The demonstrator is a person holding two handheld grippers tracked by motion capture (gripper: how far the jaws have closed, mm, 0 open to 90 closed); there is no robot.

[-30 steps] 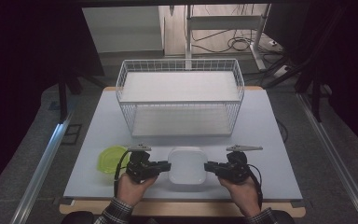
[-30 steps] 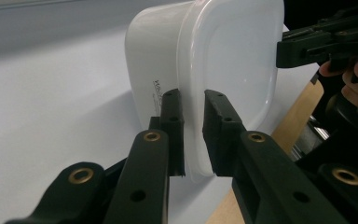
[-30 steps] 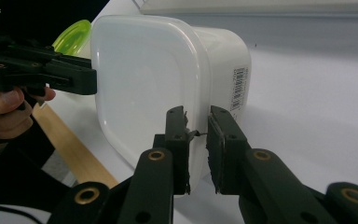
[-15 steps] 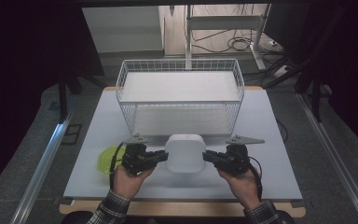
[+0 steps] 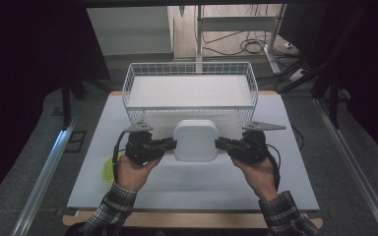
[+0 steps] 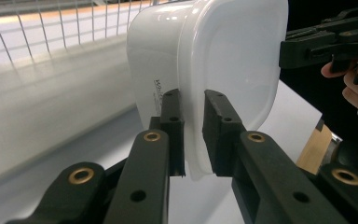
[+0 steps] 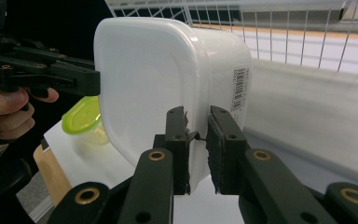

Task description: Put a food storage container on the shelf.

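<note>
White plastic fills the space between our two tools: a white rounded-square plastic container [image 5: 195,140] is held up off the pale tabletop [image 5: 187,187], just in front of the white wire basket [image 5: 189,91].

Our forearms in plaid sleeves come in from the near edge, and each hand wraps the handle of its tool from below, with the jaws pointing inward toward each other. The left gripper [image 5: 170,144] meets the container at its left edge, and the right gripper [image 5: 221,144] meets it at the right edge, so the container hangs between them at the same height.

In the left gripper view, the left gripper [image 6: 193,116] has its black jaws pressed onto the thin rim of the container [image 6: 214,60], pinching it. In the right gripper view, the right gripper [image 7: 198,133] pinches the opposite rim of the container [image 7: 158,79] in the same way, with a barcode label on the container's side wall.

A small tub with a lime-green lid [image 7: 81,121] stands on the table near our left hand.
</note>
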